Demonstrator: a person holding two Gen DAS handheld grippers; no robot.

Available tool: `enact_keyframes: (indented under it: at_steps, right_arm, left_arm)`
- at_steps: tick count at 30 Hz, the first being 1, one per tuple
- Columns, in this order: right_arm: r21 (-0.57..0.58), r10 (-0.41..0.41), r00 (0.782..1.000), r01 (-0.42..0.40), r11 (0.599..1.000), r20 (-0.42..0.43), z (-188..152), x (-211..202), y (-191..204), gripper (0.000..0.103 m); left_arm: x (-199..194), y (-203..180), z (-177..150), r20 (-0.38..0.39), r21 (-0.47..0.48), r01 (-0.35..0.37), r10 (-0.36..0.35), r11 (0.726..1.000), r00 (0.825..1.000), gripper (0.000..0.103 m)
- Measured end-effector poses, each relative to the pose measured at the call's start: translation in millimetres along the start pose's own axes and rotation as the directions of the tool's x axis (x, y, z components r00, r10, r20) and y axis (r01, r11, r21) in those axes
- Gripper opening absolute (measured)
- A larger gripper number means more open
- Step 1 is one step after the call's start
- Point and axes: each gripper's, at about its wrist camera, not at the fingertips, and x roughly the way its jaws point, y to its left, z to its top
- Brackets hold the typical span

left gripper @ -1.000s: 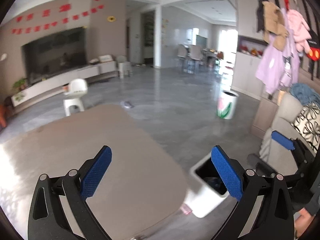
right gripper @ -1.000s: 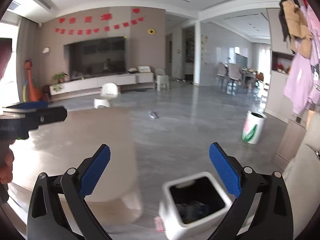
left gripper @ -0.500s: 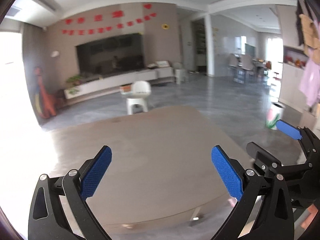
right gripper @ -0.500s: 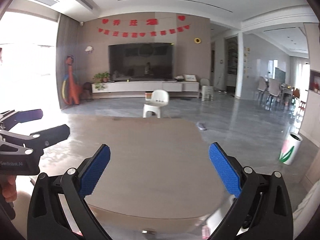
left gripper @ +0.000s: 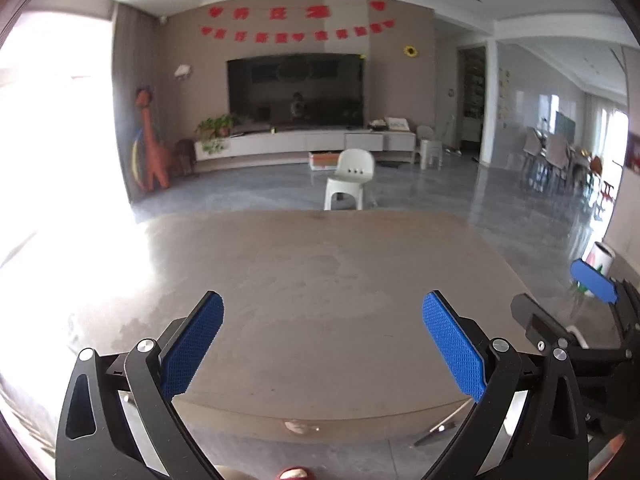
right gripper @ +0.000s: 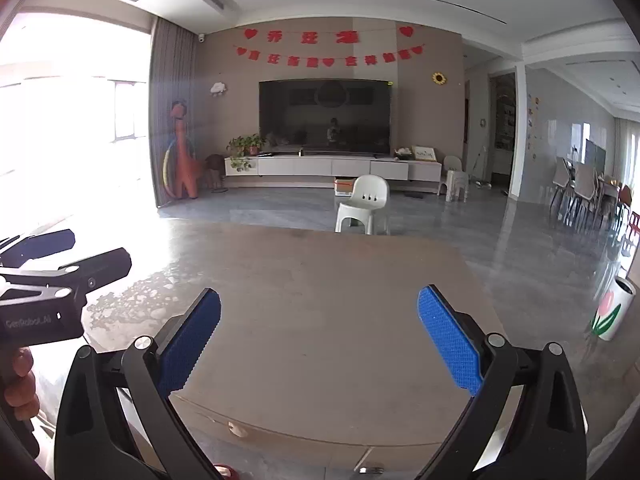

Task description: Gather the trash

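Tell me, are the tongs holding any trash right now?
No. Both the left tongs and the right tongs are wide open with nothing between their blue pads, just hanging over the table.

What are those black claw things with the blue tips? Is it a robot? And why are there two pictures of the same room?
It is no robot. A person holds a grabbing tool in each hand, and each tool carries a small camera that looks out along its two fingers. So one picture comes from the left gripper, the other from the right gripper. The blue parts are grippy pads on the fingers. Both grippers are open and hold nothing. In the right tool's picture you can see the left tool at the left edge, with the person's hand around its handle. In front lies a big brown table; I see no trash on its top. Behind it stand a small white chair, a big TV and, at the right, a white bin with a tulip on it.
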Motion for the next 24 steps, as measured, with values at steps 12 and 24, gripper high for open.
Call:
enact_keyframes:
  at_steps: [12, 24]
  right_arm:
    - [-0.046, 0.021, 0.999, -0.022, 0.999, -0.024, -1.6, 15.5, 37.4, 0.098]
    - [-0.07, 0.03, 0.999, -0.032, 0.997, -0.03, -6.6, 13.5, 48.2, 0.098]
  left_arm:
    - [-3.4, 45.4, -6.8, 0.031, -0.075, -0.169, 0.172, 0.983, 0.985, 0.098]
    - [0.5, 57.4, -5.4, 0.008, -0.065, -0.138, 0.139, 0.988, 0.99, 0.098]
